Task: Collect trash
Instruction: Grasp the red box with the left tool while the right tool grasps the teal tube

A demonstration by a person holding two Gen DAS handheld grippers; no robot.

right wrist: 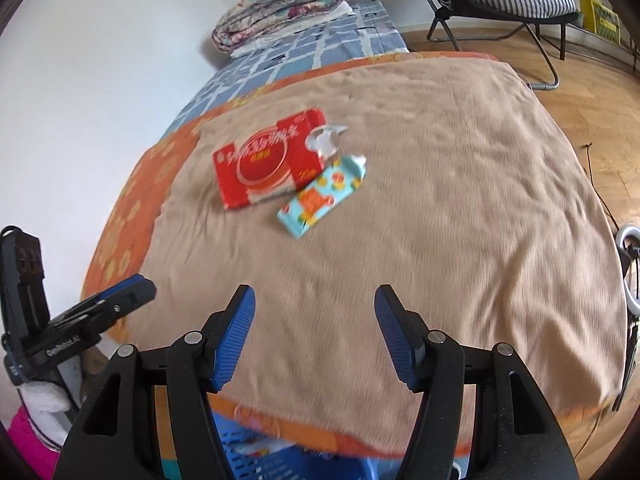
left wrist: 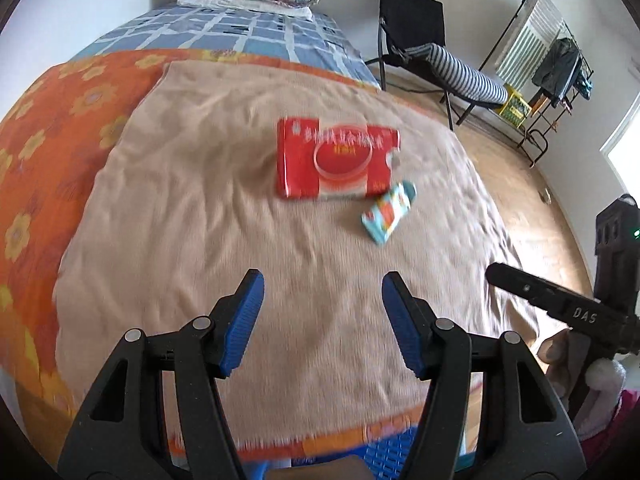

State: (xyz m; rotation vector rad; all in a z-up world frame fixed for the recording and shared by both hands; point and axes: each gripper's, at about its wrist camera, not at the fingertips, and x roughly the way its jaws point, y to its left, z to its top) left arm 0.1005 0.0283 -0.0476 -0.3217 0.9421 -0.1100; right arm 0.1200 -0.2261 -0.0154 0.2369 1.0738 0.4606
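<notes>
Two light, crushable cartons, red box and teal pack; grab the edges, both hand-held grippers released.

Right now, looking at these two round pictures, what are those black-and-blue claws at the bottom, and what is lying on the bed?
Each claw is a hand-held grasping tool; a person carries one in each hand. A wide-angle camera on each looks forward along its fingers. One picture comes from the left tool, the other from the right tool. Both are open and hold nothing. On the tan blanket lie a red box and a small turquoise packet, close together or touching. A blue basket shows at the bed's near edge.
</notes>
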